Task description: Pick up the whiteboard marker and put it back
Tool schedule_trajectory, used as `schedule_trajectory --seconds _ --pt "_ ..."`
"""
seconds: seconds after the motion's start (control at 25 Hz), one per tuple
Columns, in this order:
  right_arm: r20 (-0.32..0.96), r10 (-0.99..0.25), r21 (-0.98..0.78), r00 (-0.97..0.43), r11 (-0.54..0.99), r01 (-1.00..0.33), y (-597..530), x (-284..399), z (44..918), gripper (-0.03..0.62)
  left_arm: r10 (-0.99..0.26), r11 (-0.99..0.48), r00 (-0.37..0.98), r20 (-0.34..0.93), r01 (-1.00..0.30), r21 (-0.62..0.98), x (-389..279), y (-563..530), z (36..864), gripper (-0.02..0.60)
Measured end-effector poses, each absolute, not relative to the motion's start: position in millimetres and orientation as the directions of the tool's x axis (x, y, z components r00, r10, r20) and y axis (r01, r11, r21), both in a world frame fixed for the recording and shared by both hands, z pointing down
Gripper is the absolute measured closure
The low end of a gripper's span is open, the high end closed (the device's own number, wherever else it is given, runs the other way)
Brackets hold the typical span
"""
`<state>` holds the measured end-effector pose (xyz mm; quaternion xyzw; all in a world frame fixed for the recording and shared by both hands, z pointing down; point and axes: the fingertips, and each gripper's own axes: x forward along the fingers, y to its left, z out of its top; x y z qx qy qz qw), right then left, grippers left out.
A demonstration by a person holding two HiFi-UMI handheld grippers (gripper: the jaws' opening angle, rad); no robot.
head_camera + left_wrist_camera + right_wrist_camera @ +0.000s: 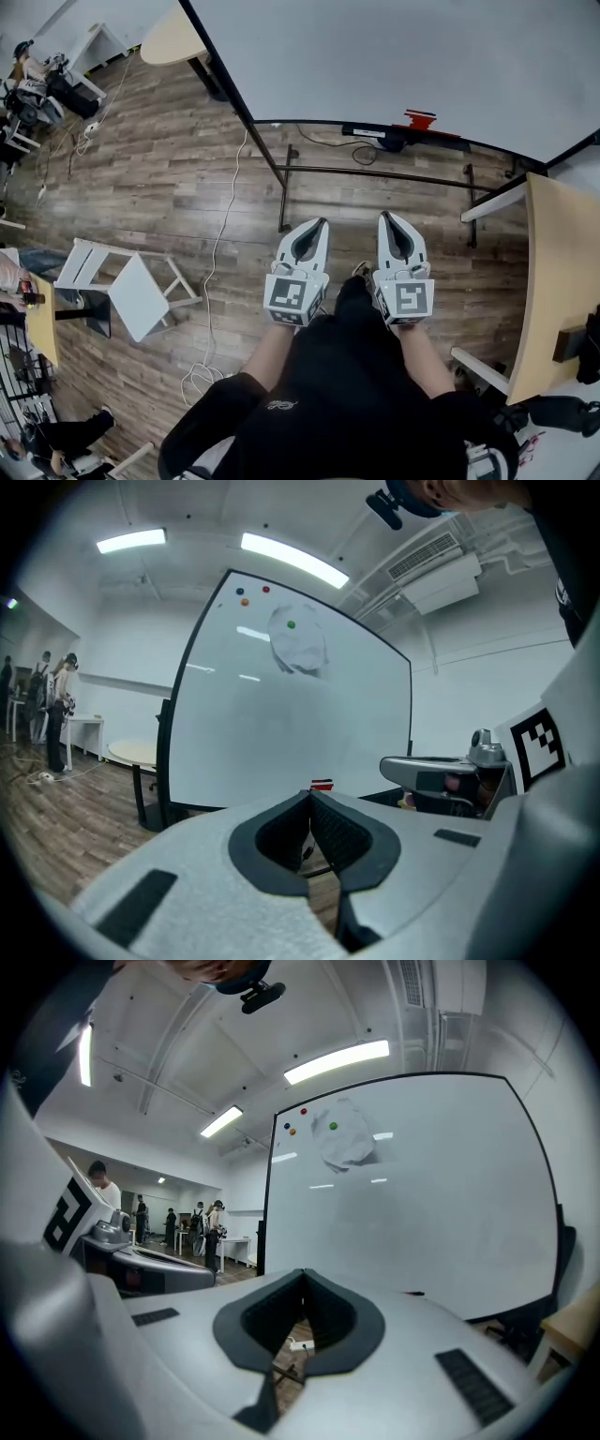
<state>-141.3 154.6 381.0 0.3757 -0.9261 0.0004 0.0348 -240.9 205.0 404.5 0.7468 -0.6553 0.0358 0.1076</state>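
None of the task is done yet. The left gripper and the right gripper are held side by side above the floor, well apart from the whiteboard. Both pairs of jaws are closed together, and nothing is between them. A small red thing (probably the marker, though this is not sure) lies at the whiteboard's lower edge. The approach, the picking up and the putting back are all judged to remain.
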Motion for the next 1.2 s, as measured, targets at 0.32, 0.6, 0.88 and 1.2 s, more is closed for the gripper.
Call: schedule_trajectory --seconds 0.32,0.6,0.88,1.2 --pt "0.071 -0.696 0.003 -0.715 0.717 -0.697 60.9 -124.7 383.7 0.592 -0.951 -0.170 0.186 0.245 -0.982 0.087 -221.7 96.0 413.9 0.575" --pt "0.112 -0.699 -0.045 -0.707 0.707 -0.706 -5.4 -92.5 406.5 0.592 -0.910 -0.251 0.234 0.341 -0.968 -0.005 -191.9 26.0 435.0 0.575" --pt "0.158 -0.699 -0.073 -0.697 0.696 -0.714 -31.0 -72.6 428.8 0.592 -0.854 -0.332 0.258 0.452 -0.939 -0.091 -180.6 -12.7 458.6 0.575" --pt "0.196 -0.728 -0.075 -0.657 0.657 -0.750 -62.6 -70.1 447.8 0.592 -0.824 -0.425 0.262 0.502 -0.872 -0.242 -189.4 -57.3 477.7 0.575"
